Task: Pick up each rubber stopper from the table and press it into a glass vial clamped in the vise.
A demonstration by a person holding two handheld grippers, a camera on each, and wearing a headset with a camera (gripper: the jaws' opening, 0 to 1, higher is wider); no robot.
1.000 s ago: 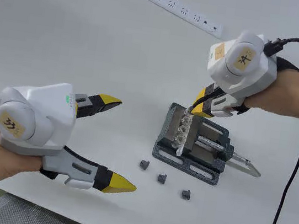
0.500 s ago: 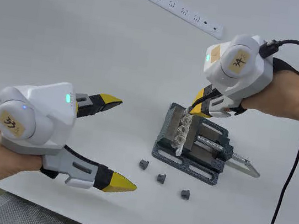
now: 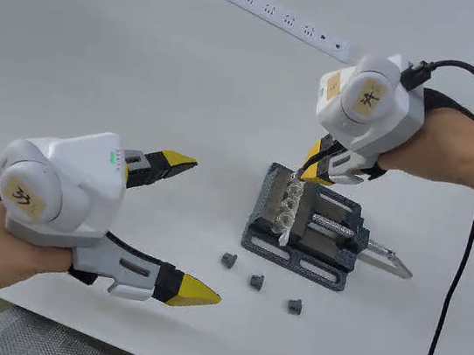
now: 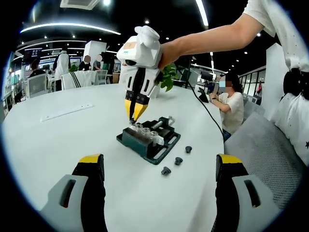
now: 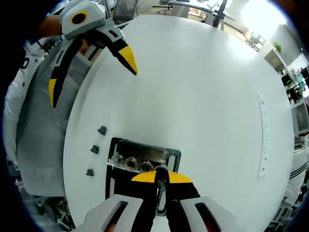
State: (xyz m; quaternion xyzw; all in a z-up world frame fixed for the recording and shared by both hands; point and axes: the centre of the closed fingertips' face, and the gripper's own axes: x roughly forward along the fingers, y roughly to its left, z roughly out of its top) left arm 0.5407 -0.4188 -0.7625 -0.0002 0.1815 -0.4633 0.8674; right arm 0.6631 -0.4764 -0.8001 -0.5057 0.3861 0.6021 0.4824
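Three stoppers (image 3: 256,282): on table (image 3: 104,53), just beside vise (image 3: 333,244).
Vials (image 3: 287,209): upright in vise.
Right gripper (image 3: 308,173): narrow, tips just above vise.
Left gripper (image 3: 203,230): wide, well apart from vise.

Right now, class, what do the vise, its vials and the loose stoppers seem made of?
Vise: probably painted metal, matte dark grey-green, with a bare shiny screw. Vials: clear glass or plastic, see-through with glints. Stoppers: likely rubber, dull dark grey.
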